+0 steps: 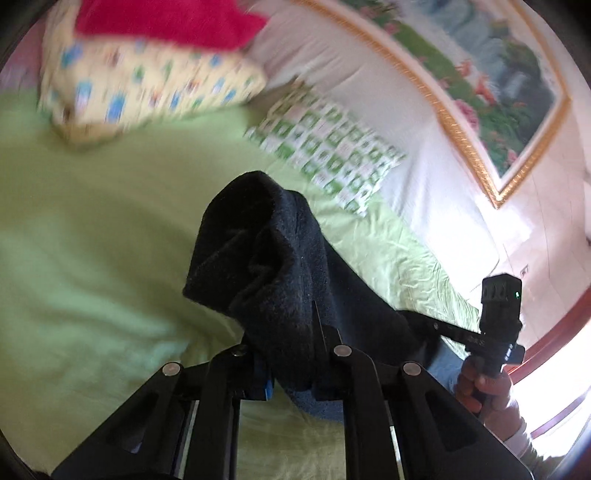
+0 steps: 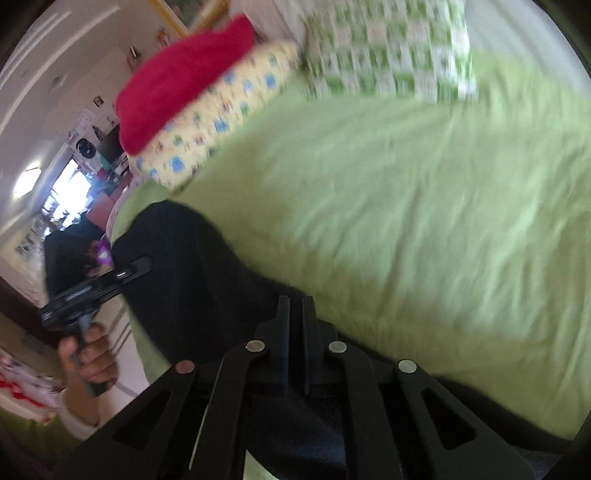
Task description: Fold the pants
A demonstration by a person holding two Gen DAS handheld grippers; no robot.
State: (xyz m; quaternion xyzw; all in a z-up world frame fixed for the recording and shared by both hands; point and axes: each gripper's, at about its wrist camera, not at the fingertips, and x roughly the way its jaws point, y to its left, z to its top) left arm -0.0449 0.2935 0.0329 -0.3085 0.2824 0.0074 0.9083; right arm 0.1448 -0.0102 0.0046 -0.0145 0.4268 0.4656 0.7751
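Your left gripper (image 1: 291, 384) has its jaws clamped on a bunched fold of the black pants (image 1: 269, 258), lifted above the green bed sheet (image 1: 92, 240). Your right gripper (image 2: 295, 314) shows jaws pressed together, black fabric under and around them; grip itself unclear. Your right hand (image 1: 484, 391) sits beside the pants' far edge. Beyond: a yellow patterned pillow (image 1: 147, 85), a red blanket (image 1: 166, 22) on it, a green-checked pillow (image 1: 332, 147), a gold-framed picture (image 1: 491, 74).

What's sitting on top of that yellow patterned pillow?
A bright red fluffy blanket or cushion lies on the yellow pillow, covering its far part. What it hides of the pillow, and anything tucked beneath, cannot be seen; the view is blurred.
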